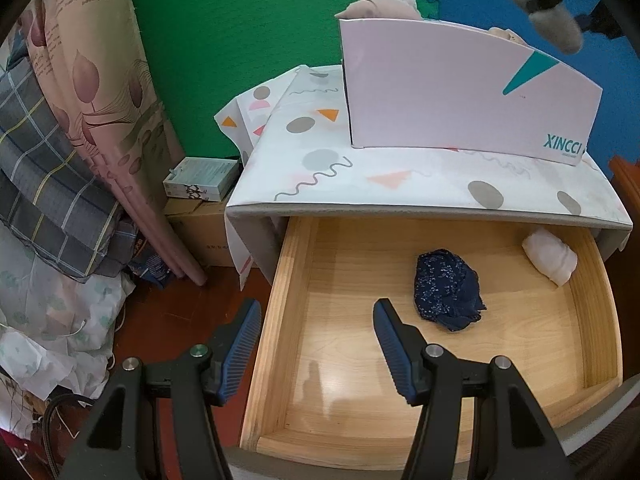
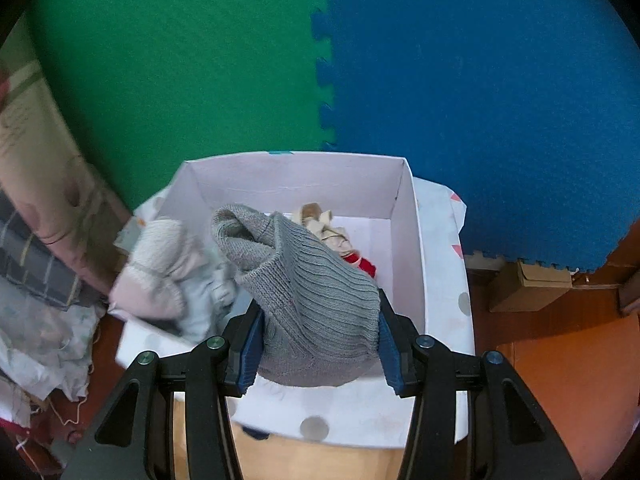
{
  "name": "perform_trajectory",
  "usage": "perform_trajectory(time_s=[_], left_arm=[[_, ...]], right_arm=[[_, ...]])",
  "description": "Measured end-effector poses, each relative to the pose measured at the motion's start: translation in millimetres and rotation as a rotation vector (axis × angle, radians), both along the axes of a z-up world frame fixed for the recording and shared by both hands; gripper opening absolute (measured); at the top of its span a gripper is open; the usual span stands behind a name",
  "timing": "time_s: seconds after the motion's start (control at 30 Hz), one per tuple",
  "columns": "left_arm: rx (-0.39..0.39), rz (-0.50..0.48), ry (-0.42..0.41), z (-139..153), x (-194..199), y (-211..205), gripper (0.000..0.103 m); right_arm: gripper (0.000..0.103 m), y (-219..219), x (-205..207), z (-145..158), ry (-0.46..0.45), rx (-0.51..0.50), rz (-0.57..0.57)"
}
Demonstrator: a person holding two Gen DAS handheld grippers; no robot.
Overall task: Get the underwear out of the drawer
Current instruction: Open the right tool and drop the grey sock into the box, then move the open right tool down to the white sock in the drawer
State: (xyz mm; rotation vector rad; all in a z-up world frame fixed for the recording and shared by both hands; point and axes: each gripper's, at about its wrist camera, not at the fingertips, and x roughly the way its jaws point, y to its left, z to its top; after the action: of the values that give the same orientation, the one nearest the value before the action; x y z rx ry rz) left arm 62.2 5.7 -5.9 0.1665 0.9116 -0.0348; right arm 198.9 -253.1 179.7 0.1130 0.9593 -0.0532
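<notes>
1. The right gripper (image 2: 318,320) was clamped on a grey ribbed knit garment (image 2: 304,280), pads pressed into it on both sides. It hung above the open white box (image 2: 404,216), apparently so the piece could be let go into the box. The left wrist view showed the same piece aloft at its upper right corner (image 1: 548,16).
2. The box stood on top of the cabinet, on a patterned cover (image 1: 360,168), directly behind the drawer. Judgement: that spot kept the carry from drawer to box short.
3. The left gripper (image 1: 316,320) was open and empty, jaws straddling the left wall of the pulled-out wooden drawer (image 1: 288,320); it touched nothing, seemingly just waiting.
4. Two pieces remained in the drawer: a crumpled dark blue speckled piece (image 1: 446,288) near the middle and a rolled white piece (image 1: 550,256) in the back right corner, well apart. The task was therefore judged part done.
5. The box already held pale cloth (image 2: 160,276) over its left rim and beige and red items (image 2: 340,236) inside.
6. Writing: "XINCCI" in teal on the box front (image 1: 564,144), smaller print beneath unreadable. The rolled printed fabric (image 1: 76,20) at left carried text, too distorted to read reliably.
</notes>
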Motion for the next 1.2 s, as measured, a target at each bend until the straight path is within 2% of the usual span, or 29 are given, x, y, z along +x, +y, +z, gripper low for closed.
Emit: perform_trajectory(time_s=[0.27, 0.47, 0.6, 0.7, 0.97, 1.2], left_arm=[[-0.009, 0.025, 0.002, 0, 2, 6, 0.060], [-0.008, 0.050, 0.019, -3, 5, 8, 0.060], [0.007, 0.063, 0.031, -6, 6, 9, 0.060], [0.006, 0.071, 0.035, -6, 7, 10, 0.060], [0.016, 0.088, 0.043, -8, 9, 13, 0.060], [0.014, 0.106, 0.025, -5, 7, 17, 0.060]], right_arm=[[0.049, -11, 32, -58, 0.103, -0.041, -0.031], [0.055, -17, 32, -73, 0.110, -0.029, -0.039], [0.067, -16, 26, -68, 0.089, -0.035, -0.023], [0.070, -11, 18, -61, 0.067, -0.046, -0.004], [0.071, -4, -4, -37, 0.030, -0.071, 0.036], [0.071, 4, -41, -16, -0.048, -0.125, 0.086]])
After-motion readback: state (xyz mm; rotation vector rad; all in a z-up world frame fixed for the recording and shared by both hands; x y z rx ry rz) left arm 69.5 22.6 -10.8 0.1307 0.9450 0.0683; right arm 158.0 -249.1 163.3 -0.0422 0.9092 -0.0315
